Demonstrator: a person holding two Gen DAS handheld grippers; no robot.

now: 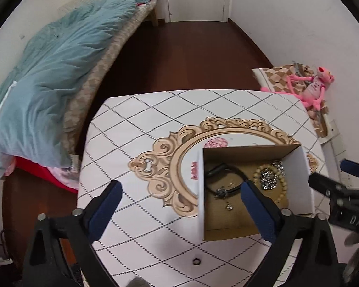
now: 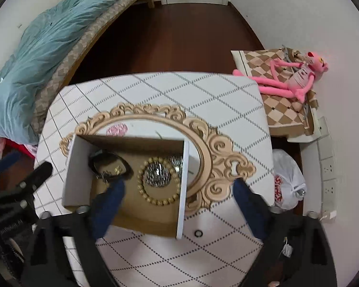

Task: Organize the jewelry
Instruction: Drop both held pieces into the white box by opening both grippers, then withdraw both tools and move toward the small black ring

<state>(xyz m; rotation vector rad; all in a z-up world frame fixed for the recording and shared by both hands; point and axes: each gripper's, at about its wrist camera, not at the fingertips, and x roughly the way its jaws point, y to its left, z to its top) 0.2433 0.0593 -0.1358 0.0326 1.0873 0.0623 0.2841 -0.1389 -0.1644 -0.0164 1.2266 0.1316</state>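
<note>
The counter, covered in a white cloth with a dotted diamond grid and a printed gold scroll frame, carries the whole job so that everything stays within reach of both hands. On it sits the open cardboard box, white outside and brown inside, which serves as the collecting place: its mouth faces up and both tools point steeply down at it.

Inside the box the jewelry already lies sorted into loose groups. A wooden bead bracelet rings a heap of silver chain on one side, and a black cord bracelet with small metal charms lies on the other, so most of the pieces seem to be put away.

The left tool stands wide with nothing between its blue pads; one finger hangs over the box interior, the other over bare cloth, which fits a piece just let go into the box. The right tool is likewise wide and empty, straddling the box's near wall.

One small black ring remains on the cloth just outside the box's near corner, apart from it. It looks like the last item to gather, and its thinness would call for a careful, narrow pinch.
</note>
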